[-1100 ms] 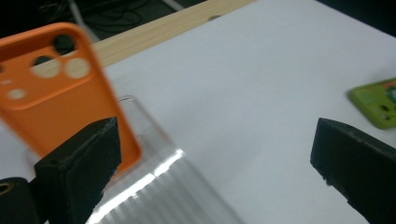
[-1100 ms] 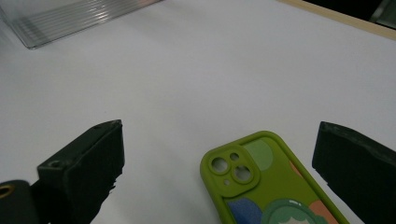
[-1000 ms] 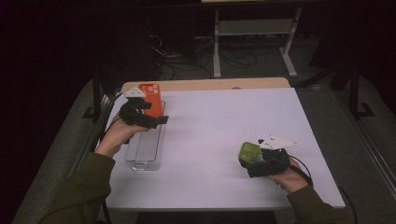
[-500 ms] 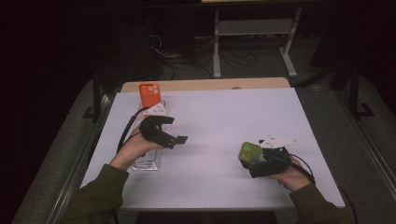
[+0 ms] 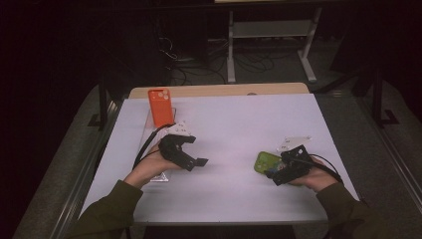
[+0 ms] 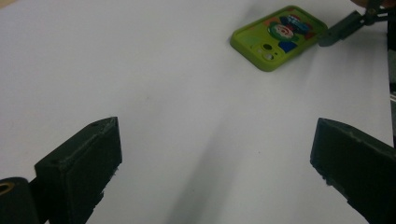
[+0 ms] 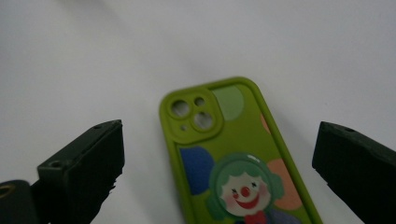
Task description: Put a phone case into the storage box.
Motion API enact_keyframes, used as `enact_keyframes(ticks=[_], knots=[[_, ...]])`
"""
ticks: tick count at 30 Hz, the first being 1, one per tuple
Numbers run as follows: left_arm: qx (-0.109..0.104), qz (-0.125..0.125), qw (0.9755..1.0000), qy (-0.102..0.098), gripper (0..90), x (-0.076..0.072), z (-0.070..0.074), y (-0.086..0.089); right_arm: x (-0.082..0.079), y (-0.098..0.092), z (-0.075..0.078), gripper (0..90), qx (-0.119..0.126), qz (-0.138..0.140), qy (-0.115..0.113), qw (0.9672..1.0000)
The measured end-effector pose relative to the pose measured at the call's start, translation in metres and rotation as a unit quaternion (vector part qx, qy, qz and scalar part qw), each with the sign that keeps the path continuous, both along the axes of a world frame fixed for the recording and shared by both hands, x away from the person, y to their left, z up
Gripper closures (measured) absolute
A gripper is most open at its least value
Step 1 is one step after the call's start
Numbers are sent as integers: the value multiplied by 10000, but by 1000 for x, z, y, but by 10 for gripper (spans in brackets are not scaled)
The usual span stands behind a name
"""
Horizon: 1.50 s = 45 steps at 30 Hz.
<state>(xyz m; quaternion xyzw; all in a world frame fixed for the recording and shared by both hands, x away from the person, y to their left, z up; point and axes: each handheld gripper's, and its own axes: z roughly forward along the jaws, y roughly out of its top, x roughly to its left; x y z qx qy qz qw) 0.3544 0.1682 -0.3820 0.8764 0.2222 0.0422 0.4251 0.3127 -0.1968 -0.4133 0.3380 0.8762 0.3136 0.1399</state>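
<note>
Green clown phone case (image 7: 238, 158) flat on white desk (image 5: 239, 129), between spread jaws of right claw (image 5: 287, 168). Likely light, rubbery, low-lying; pinch long edges. Left claw (image 5: 191, 152) open, empty.

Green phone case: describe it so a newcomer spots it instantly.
On the white table, look at the near right side, by the right hand-held gripper. The green phone case lies flat there, printed with a clown face; the orange phone case stands far left.
</note>
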Motion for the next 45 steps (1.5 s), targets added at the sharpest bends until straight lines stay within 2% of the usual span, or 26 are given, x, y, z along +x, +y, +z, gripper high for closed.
enact_keyframes(ticks=[6,9,12,15,17,20,27,34,41,45], knots=[[7,-93,10000,24,18,-3,-2,-5,11,-7,-7,17,-451,233,274,9983],[5,-126,9999,15,18,-4,-3,-6,15,-8,-9,17,-711,336,447,9959],[-6,-119,9999,11,18,-4,-3,-7,19,-10,-10,17,-863,396,607,9936],[6,-137,9999,20,19,-5,-3,-8,24,-13,-11,17,-1078,500,669,9907],[19,-164,9999,33,19,-5,-3,-8,26,-15,-11,18,-1055,581,785,9896],[62,-204,9998,47,19,-6,-2,-9,30,-17,-12,19,-1182,727,951,9857],[63,-220,9997,23,19,-7,-1,-10,35,-19,-15,47,-1344,891,1193,9797],[59,-216,9997,9,19,-7,0,-9,37,-16,-18,112,-1485,1136,1318,9735],[73,-220,9997,14,19,-7,0,-10,41,-15,-18,121,-1604,1317,1420,9679],[81,-225,9997,14,19,-7,1,-9,42,-15,-17,144,-1625,1352,1437,9668]])
